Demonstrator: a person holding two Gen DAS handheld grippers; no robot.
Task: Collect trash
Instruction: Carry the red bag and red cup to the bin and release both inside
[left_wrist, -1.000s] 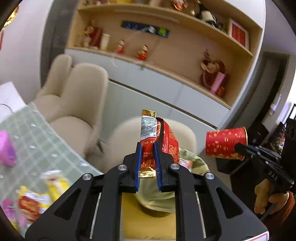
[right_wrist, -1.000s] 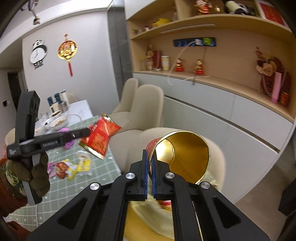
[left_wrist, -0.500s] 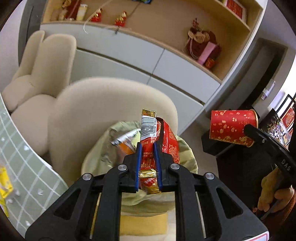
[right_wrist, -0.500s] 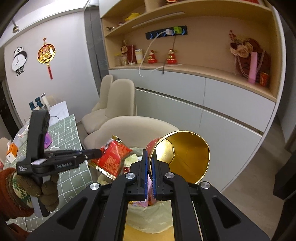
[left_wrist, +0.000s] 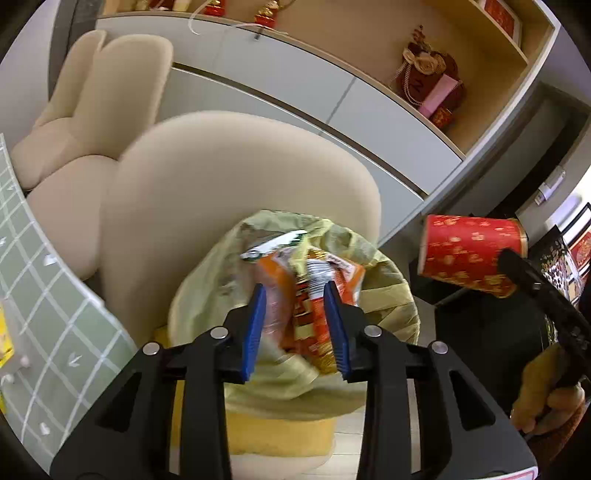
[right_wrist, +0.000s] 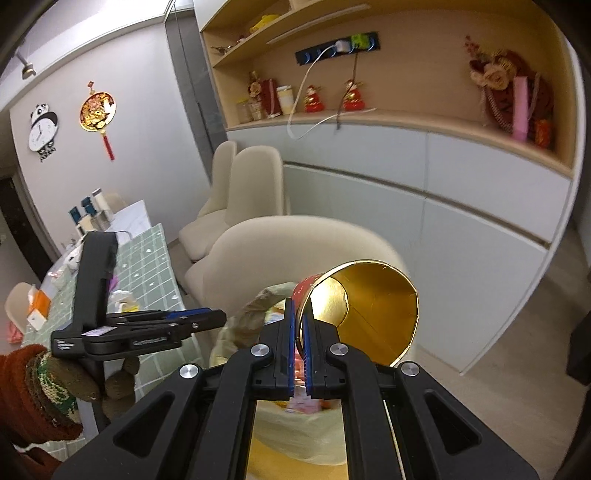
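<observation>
L gripper (left_wrist: 295, 325) over bin mouth, blue fingers (left_wrist: 253, 332) spread apart, gripping nothing. Red snack wrapper (left_wrist: 314, 317) blurred betw the fingers, inside/above yellow-green bin liner (left_wrist: 388, 295); can't tell if touching pads. Orange wrapper (left_wrist: 273, 269) w/ white-green edge just behind it, in same liner. Yellow bin body (left_wrist: 280, 432) below liner, only partly seen. R gripper (right_wrist: 301, 328) clamped on rim of red paper cup (right_wrist: 365, 306), fingers nearly together w/ cup wall pinched betw them; cup tipped on side, gold inside facing cam. Same cup in L view at right, held in air beside bin, not over liner. Gloved L hand (right_wrist: 85, 380) on handle at lower left of R view. Green grid tablecloth (right_wrist: 147, 266) left of bin, few small items on it, too blurred to ID. Beige chair (left_wrist: 221, 177) right behind bin, another chair (right_wrist: 251, 177) farther back. Grey cabinet (right_wrist: 461, 206) along wall, wood shelf (right_wrist: 424, 74) above w/ red figurines (right_wrist: 314, 99). Panda clock (right_wrist: 42, 131) + red-gold hanging ornament (right_wrist: 98, 114) on far left wall.
</observation>
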